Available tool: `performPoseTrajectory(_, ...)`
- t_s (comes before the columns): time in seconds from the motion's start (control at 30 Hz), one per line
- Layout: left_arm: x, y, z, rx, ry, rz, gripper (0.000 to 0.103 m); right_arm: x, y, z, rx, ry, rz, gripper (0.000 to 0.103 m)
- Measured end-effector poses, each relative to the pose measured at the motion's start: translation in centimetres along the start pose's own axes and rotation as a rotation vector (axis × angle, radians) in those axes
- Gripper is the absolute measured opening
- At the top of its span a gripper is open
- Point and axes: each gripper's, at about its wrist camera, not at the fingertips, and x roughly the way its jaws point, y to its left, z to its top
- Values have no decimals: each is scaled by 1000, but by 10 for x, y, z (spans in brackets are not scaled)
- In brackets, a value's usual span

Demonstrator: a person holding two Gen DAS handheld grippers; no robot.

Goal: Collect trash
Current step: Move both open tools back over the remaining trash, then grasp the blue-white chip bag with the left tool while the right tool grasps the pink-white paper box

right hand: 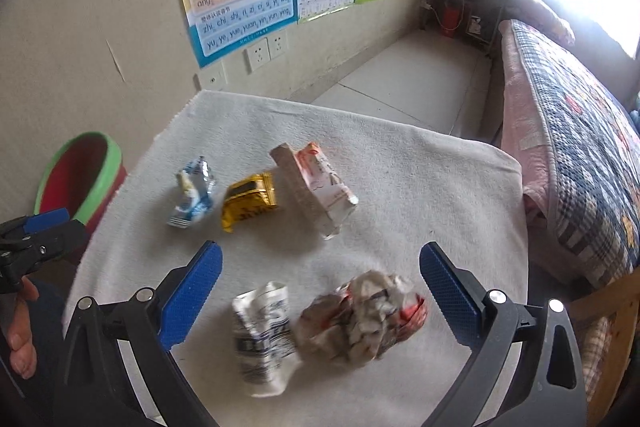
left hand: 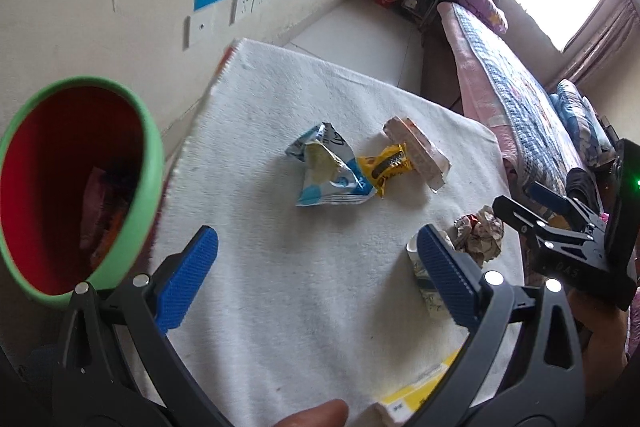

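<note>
Your right gripper (right hand: 320,291) has bare towel (right hand: 420,187) ahead on the right; the paper ball (right hand: 360,323) and wrapper (right hand: 262,331) sit between its spread fingers (the bin (left hand: 76,187) crowds your left).

The right gripper (right hand: 320,291) hung with its blue-padded fingers (right hand: 190,297) wide apart above a white fluffy cloth-covered table (right hand: 420,187). Between them lay a crumpled paper ball (right hand: 360,323), touching a crushed white printed wrapper (right hand: 262,335). Farther off lay a yellow foil wrapper (right hand: 248,203), a blue-white packet (right hand: 192,193) and a pink-white carton (right hand: 316,187).
</note>
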Motion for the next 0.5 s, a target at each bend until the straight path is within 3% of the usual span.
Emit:
performPoseTrajectory(0.3, 43, -12, 18, 7, 40, 45, 97, 50, -7, 13, -101, 68, 6, 91)
performPoseTrajectory(0.5, 72, -14, 33, -4, 65, 78, 97, 72, -11, 20, -105, 98, 14, 91)
